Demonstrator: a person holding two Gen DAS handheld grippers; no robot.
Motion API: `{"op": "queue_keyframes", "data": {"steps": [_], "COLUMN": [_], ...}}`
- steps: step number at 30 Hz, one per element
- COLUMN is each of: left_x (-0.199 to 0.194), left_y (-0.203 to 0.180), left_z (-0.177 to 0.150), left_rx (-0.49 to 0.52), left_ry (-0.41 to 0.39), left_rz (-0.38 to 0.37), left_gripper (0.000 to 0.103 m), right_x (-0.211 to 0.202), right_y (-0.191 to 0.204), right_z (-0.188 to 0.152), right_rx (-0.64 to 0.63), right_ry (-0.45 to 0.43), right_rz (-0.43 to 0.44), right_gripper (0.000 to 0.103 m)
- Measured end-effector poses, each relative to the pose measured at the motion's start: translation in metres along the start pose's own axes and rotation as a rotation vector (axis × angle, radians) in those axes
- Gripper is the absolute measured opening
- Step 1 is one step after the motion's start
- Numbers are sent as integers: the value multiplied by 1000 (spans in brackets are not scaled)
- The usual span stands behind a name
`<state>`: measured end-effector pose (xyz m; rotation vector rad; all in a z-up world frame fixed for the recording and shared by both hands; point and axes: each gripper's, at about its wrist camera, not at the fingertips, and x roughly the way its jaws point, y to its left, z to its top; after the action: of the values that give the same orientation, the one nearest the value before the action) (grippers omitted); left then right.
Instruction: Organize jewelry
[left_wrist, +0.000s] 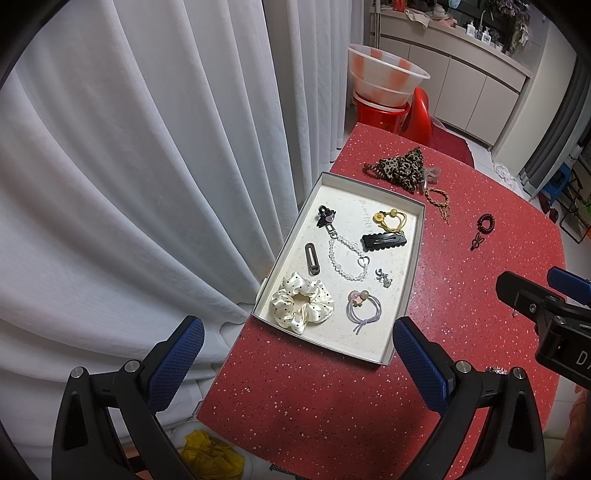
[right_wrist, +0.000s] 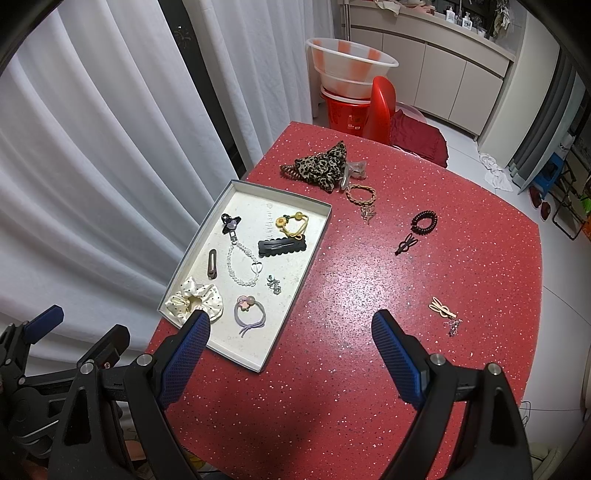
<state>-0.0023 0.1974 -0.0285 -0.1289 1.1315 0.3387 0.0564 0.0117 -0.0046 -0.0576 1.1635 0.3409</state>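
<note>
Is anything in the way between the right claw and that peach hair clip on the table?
Nothing visible. The right claw is open above bare red table, and the peach hair clip lies just ahead to its right.

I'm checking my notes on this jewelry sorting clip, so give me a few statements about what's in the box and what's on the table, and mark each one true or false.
1. The polka-dot scrunchie lies inside the white box. True.
2. The leopard-print scrunchie is in the box. False: it lies on the red table, beyond the box.
3. The left gripper is shut on a hair clip. False: it is open and holds nothing.
4. The black coil hair tie lies on the table, outside the box. True.
5. The right gripper is open and empty. True.
</note>
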Motion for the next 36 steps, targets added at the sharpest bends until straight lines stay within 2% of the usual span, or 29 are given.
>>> {"op": "queue_keyframes", "data": {"steps": [36], "left_x": [5], "left_y": [2], "left_z": [0], "left_rx": [1], "left_ry": [8], "left_rz": [4], "left_gripper": [102], "right_x": [3], "right_y": [4], "right_z": [-2], "right_rx": [-2], "right_ry": [5], "right_rz": [2], "right_gripper": [91]}}
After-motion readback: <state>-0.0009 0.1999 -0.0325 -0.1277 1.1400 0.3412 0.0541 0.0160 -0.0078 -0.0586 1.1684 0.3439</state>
